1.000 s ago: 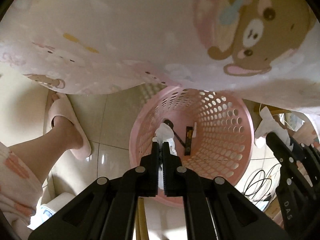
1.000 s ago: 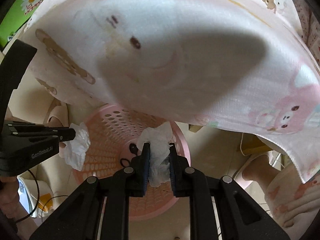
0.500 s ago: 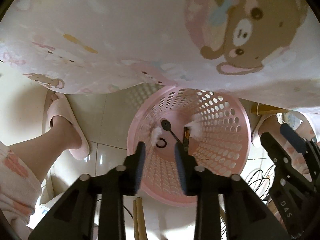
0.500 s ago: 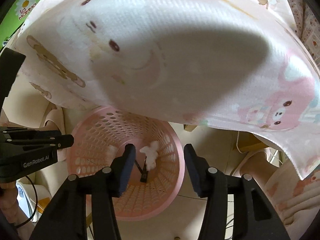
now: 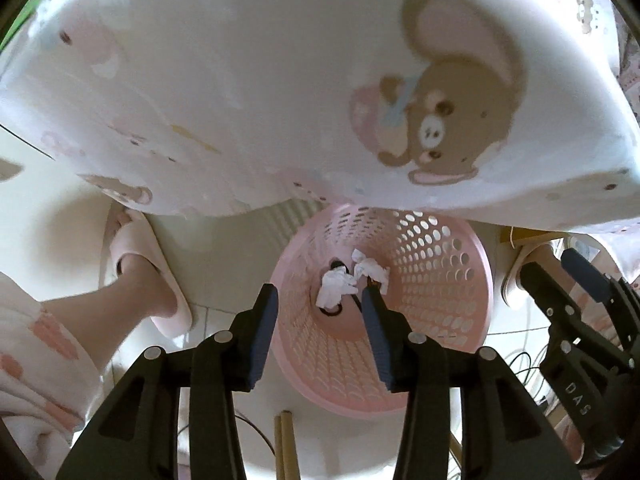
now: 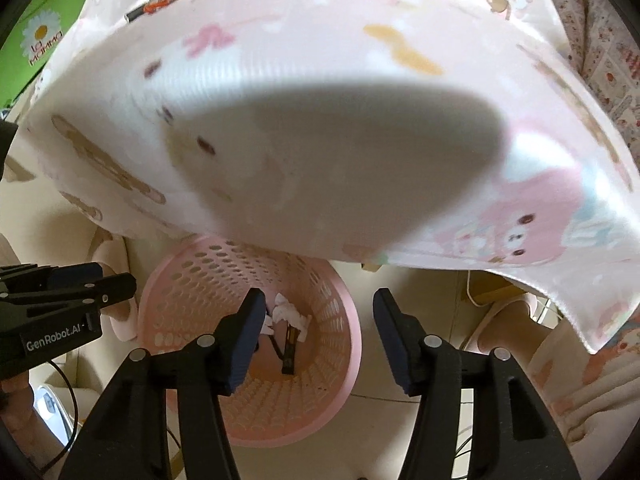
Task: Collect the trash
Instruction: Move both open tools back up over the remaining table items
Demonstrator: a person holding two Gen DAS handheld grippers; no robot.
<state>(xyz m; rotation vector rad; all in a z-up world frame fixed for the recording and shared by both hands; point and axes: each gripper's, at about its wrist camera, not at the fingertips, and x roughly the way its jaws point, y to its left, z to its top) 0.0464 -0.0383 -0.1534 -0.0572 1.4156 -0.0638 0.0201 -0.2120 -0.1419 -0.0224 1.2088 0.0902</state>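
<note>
2 crumpled white tissues (image 5: 352, 280) lie at the bottom of the round pink plastic basket (image 5: 460, 272), whose wall is full of oval holes. Beside them is a thin dark object, maybe a cable. The left gripper (image 5: 318, 304) hangs above the basket, its black jaws opening and holding nothing. The right gripper (image 6: 318, 312) is also opening, with nothing between its jaws. Its side reads "DAS"; the left one reads "GenRobot.AI". A soft cloth (image 6: 360, 100) with bear and rabbit prints hangs over. A green box (image 6: 40, 40) reads "La MAMMA".
</note>
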